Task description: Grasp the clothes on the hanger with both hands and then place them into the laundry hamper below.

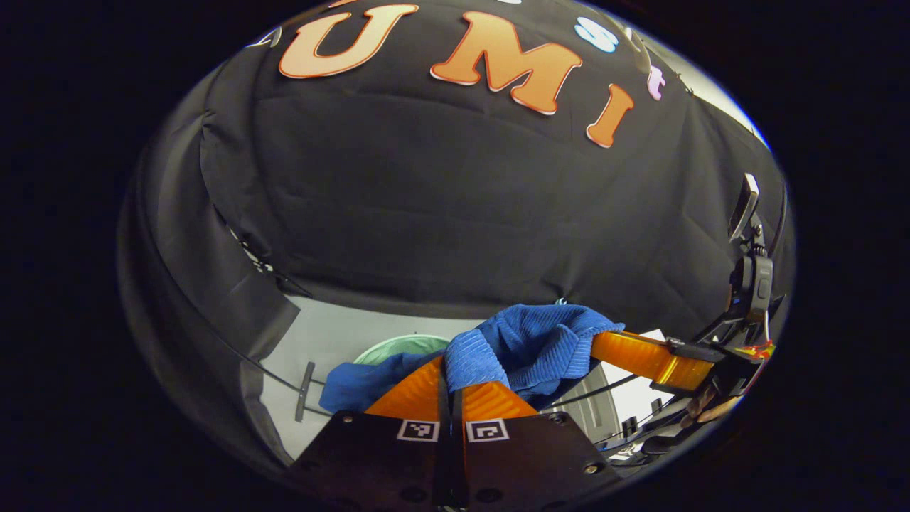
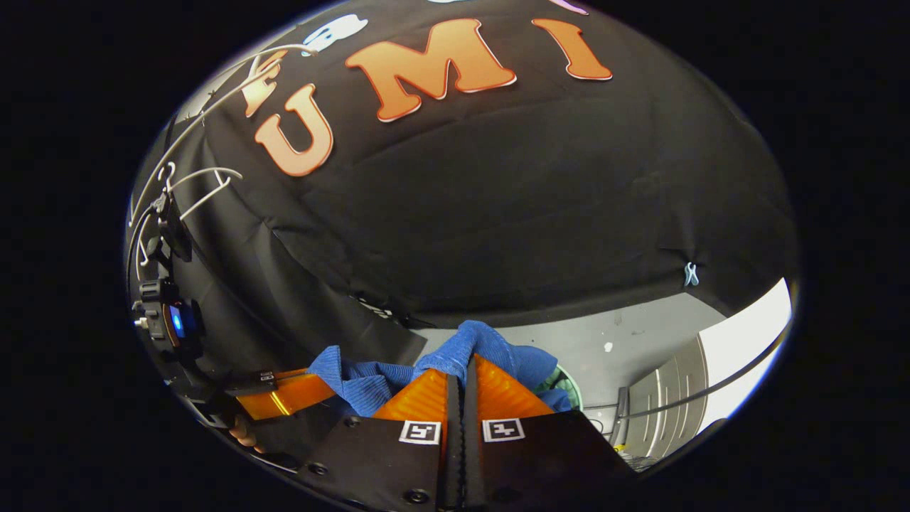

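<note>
Most of the hamper (image 1: 398, 346) is hidden behind the blue garment (image 1: 530, 345), just a pale green rim poking out below it, so I can't tell how far above it I am. My left gripper (image 1: 450, 380) is clenched on one bunch of the cloth and my right gripper (image 2: 461, 370) is pinching another fold. The square marker tags (image 2: 419, 431) on my fingers aren't readable. White hanger (image 2: 202, 188) hooks hang up left in the right gripper view, well apart from the garment.
</note>
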Available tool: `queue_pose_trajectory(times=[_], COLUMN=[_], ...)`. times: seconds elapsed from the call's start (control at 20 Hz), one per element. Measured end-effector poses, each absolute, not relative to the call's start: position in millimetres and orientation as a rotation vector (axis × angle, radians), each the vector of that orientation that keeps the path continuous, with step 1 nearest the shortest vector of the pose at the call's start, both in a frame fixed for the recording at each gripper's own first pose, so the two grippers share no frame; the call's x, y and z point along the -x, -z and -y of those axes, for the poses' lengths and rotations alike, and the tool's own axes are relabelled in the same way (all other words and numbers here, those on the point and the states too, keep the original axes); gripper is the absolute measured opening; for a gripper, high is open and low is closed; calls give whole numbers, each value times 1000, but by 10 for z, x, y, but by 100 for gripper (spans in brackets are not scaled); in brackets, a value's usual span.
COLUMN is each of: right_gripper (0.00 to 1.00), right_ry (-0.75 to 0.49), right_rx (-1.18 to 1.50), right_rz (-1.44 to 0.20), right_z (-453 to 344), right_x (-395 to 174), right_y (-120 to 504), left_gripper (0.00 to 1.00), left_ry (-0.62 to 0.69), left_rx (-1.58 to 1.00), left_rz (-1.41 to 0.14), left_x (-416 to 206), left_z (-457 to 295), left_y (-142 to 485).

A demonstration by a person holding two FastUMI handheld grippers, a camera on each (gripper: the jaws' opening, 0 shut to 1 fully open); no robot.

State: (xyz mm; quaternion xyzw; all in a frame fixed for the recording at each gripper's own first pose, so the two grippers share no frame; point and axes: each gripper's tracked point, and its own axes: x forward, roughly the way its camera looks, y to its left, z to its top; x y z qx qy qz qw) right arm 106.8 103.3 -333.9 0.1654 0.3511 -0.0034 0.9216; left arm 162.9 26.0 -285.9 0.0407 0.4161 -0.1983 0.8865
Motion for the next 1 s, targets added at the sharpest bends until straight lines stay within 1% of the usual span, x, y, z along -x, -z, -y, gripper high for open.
queue_pose_trajectory(times=[0.35,0.7,0.9,1.0], right_gripper=[9,8,8,8], right_ry=[30,63,74,88], right_rx=[-253,-190,-155,-157], right_rz=[-893,-1007,-1029,-1037], right_z=[-1020,-968,-959,-944], right_x=[-859,-638,-553,-530], right_y=[3974,4437,4540,4542], left_gripper=[1,1,4,8], left_ry=[392,307,319,329], left_rx=[-119,-174,-196,-190], left_rz=[-1026,-1136,-1140,-1147], left_x=[-1401,-1261,-1186,-1152], left_z=[-439,-620,-624,-631], left_y=[3410,3819,3848,3839])
